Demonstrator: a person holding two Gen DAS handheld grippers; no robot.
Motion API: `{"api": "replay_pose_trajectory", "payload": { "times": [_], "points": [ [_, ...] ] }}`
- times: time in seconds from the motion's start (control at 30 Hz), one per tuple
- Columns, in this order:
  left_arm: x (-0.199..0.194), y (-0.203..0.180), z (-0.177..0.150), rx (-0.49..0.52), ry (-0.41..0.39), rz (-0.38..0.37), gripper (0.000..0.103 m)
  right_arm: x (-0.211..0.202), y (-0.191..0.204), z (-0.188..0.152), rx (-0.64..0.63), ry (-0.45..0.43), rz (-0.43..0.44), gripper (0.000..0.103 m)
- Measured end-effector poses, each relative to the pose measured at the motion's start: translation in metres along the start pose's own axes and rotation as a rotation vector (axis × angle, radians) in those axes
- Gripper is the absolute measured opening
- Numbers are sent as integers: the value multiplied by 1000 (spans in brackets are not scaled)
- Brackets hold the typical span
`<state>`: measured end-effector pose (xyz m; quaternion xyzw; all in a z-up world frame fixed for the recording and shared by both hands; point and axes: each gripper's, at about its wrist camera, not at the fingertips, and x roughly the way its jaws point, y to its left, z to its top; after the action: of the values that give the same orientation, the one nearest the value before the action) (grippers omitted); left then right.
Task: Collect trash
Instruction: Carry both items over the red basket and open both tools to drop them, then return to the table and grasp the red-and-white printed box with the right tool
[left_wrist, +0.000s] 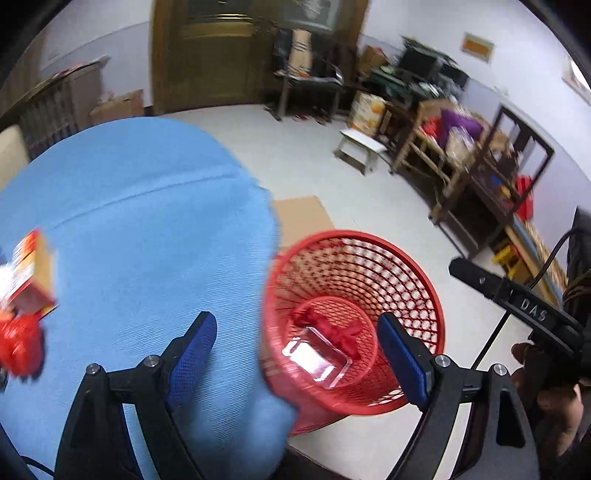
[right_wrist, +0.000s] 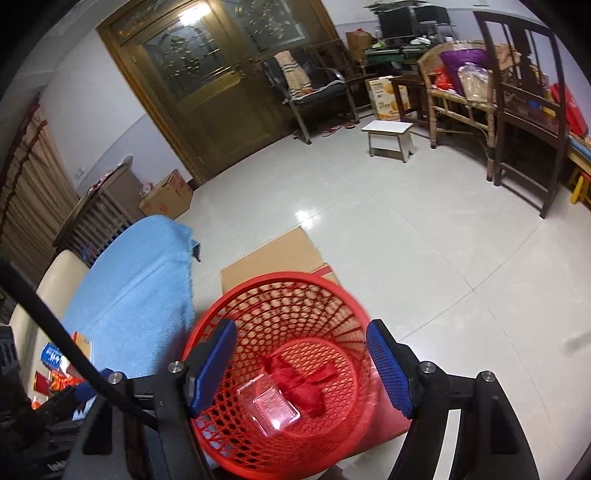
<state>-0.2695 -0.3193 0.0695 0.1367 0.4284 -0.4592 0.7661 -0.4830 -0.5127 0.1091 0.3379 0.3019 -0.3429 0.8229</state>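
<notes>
A red mesh waste basket (left_wrist: 413, 273) stands on the floor beside a table under a blue cloth (left_wrist: 140, 229). It also shows in the right wrist view (right_wrist: 295, 288). Inside it lie a clear plastic tray (left_wrist: 317, 358) (right_wrist: 273, 404) and a red crumpled bag (left_wrist: 343, 328) (right_wrist: 303, 384). My left gripper (left_wrist: 295, 339) is open and empty, straddling the table edge and basket rim. My right gripper (right_wrist: 301, 354) is open and empty above the basket. A red-orange carton (left_wrist: 31, 273) and a red wrapper (left_wrist: 20, 347) lie on the cloth at the left.
Flat cardboard (right_wrist: 273, 254) lies on the tiled floor behind the basket. More packets (right_wrist: 55, 362) lie on the table's near end. A white stool (right_wrist: 391, 136), wicker bench (right_wrist: 461, 99), dark chairs (right_wrist: 524, 110) and a wooden door (right_wrist: 207, 85) stand farther off.
</notes>
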Motion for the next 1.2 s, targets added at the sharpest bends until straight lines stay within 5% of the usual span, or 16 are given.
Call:
{"api": "replay_pose_trajectory", "payload": {
  "times": [0.33, 0.6, 0.83, 1.07, 1.1, 1.13, 1.2],
  "points": [
    [-88, 137, -67, -256, -151, 237, 89, 21, 110, -28, -212, 93, 115, 76],
    [-123, 213, -122, -440, -187, 408, 89, 42, 265, -66, -464, 162, 271, 76],
    [-136, 237, -142, -500, -203, 429, 89, 79, 371, -92, -595, 194, 297, 76],
    [-127, 241, -133, -484, -200, 421, 89, 125, 411, -104, -652, 249, 236, 76],
    [-125, 241, -130, -476, -198, 418, 89, 130, 411, -105, -659, 268, 248, 70],
    [-125, 239, -128, -470, -199, 418, 89, 133, 409, -105, -658, 276, 255, 48],
    [-121, 235, -120, -451, -203, 418, 89, 129, 399, -100, -635, 268, 275, 48]
  ]
}}
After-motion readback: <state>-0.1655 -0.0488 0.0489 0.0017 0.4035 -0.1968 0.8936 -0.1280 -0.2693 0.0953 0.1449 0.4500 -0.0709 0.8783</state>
